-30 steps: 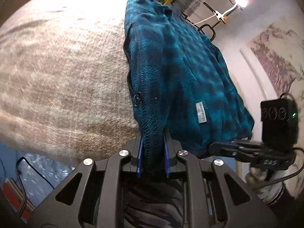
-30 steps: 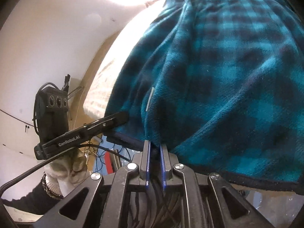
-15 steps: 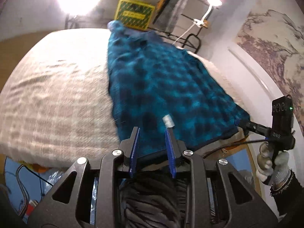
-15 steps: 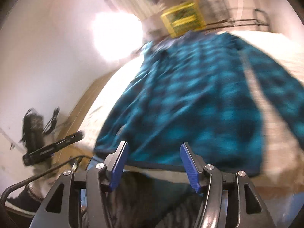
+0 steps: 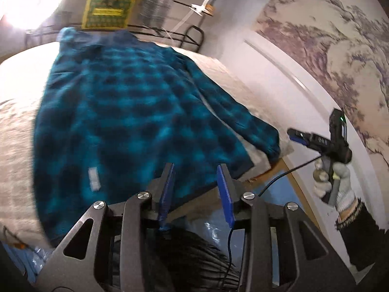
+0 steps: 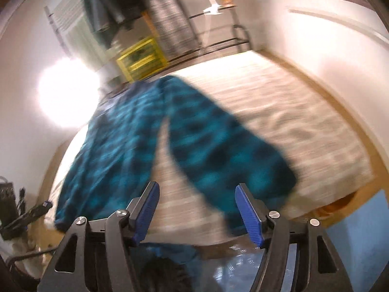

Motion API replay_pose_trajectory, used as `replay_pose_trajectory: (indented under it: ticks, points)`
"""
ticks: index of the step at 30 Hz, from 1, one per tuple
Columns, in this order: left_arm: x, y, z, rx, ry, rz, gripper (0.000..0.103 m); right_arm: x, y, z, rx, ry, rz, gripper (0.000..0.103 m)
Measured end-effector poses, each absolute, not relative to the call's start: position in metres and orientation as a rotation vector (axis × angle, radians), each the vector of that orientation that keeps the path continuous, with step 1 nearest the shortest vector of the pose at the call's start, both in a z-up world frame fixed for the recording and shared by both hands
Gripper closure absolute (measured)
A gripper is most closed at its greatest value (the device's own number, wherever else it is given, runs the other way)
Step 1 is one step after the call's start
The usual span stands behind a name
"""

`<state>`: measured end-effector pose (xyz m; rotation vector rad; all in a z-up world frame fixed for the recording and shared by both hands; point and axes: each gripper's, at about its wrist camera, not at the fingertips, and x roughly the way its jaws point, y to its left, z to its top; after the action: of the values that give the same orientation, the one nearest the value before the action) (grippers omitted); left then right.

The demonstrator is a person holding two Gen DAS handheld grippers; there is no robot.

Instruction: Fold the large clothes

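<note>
Left gripper [image 5: 195, 182] had black angular linkage arms, silver round screws, ribbed blue finger pads [image 5: 225, 194] and a thin blue cable beneath. Right gripper [image 6: 198, 209] was built the same, its blue pads [image 6: 249, 215] also ribbed. The right hand [image 5: 336, 185] wore a white knit glove, dark sleeve with speckled cuff; black cable trailed from its handle.

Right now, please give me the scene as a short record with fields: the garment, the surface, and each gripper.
garment: blue plaid fleece jacket, spread flat, one sleeve angled out
surface: bed with beige cover
left gripper: open, holding nothing
right gripper: open, holding nothing
background: yellow crate
</note>
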<state>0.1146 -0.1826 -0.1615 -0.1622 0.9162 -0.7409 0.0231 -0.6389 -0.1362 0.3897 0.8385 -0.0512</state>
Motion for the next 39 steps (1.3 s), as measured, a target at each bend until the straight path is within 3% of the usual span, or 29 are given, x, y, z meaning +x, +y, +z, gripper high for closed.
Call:
replay_pose_trajectory:
  ticks: [11,13,14,15,17,24,31,35,39]
  points:
    - [0.124,-0.227,-0.181,-0.156,0.988,-0.798,0.067,0.043,-0.736,-0.188,0.539,0.935,-0.161,0.033]
    - [0.128,-0.225,-0.181,-0.164,0.990,-0.787,0.067,0.051,-0.735,-0.201,0.550,0.973,-0.144,0.055]
    - [0.129,-0.225,-0.181,-0.165,0.990,-0.781,0.067,0.056,-0.733,-0.205,0.556,0.991,-0.124,0.075]
    - [0.130,-0.223,-0.181,-0.167,0.988,-0.774,0.067,0.059,-0.729,-0.206,0.561,0.999,-0.109,0.084]
    - [0.132,-0.222,-0.181,-0.169,0.986,-0.765,0.067,0.062,-0.724,-0.203,0.557,0.992,-0.090,0.089]
    - [0.148,-0.209,-0.184,-0.254,0.994,-0.734,0.067,0.063,-0.676,-0.148,0.524,0.872,0.024,0.092]
    - [0.161,-0.187,-0.180,-0.313,0.966,-0.692,0.067,0.070,-0.568,-0.083,0.368,0.773,0.258,0.092]
    - [0.167,-0.175,-0.182,-0.353,0.964,-0.665,0.067,0.077,-0.501,-0.085,0.270,0.810,0.428,0.092]
    - [0.174,-0.167,-0.185,-0.373,0.968,-0.643,0.067,0.084,-0.450,-0.126,0.145,0.931,0.508,0.092]
